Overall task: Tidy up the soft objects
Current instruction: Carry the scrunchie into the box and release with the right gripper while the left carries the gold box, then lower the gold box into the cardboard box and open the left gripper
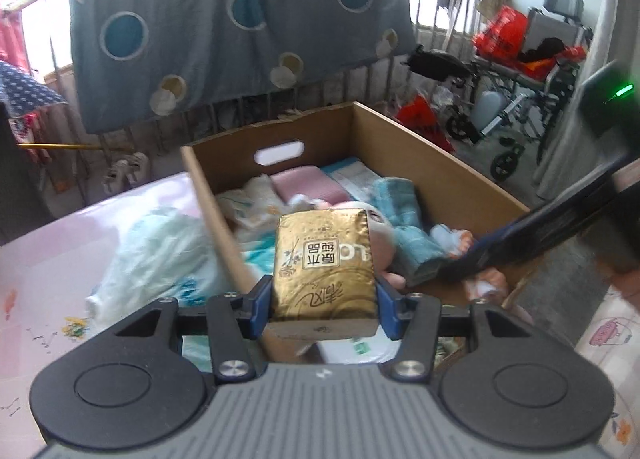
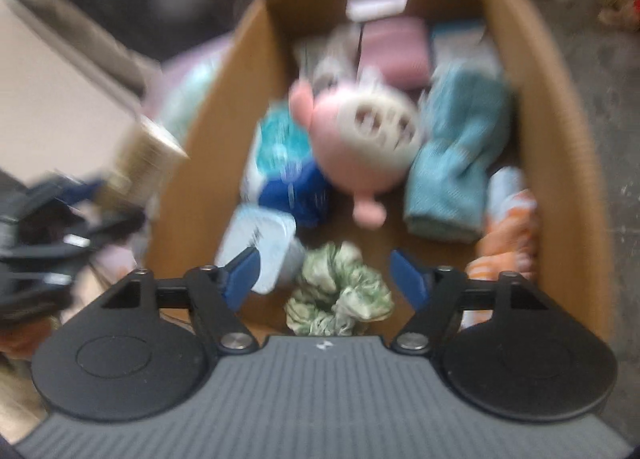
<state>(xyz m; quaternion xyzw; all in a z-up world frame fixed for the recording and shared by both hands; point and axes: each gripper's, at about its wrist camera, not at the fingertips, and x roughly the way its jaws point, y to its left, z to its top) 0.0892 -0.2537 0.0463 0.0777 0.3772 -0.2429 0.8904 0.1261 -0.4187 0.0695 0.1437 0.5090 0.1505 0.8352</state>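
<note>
My left gripper is shut on a gold tissue pack and holds it above the near left wall of the cardboard box. The box holds a pink plush pig, a teal towel, a pink cloth, tissue packs and a green scrunchie. My right gripper is open and empty above the box's near end, over the scrunchie. The right wrist view is blurred. The left gripper with the gold pack shows at its left edge.
The box sits on a pink patterned tabletop. A pale plastic bag lies left of the box. A blue dotted blanket hangs on a railing behind. A wheelchair and clutter stand at the back right.
</note>
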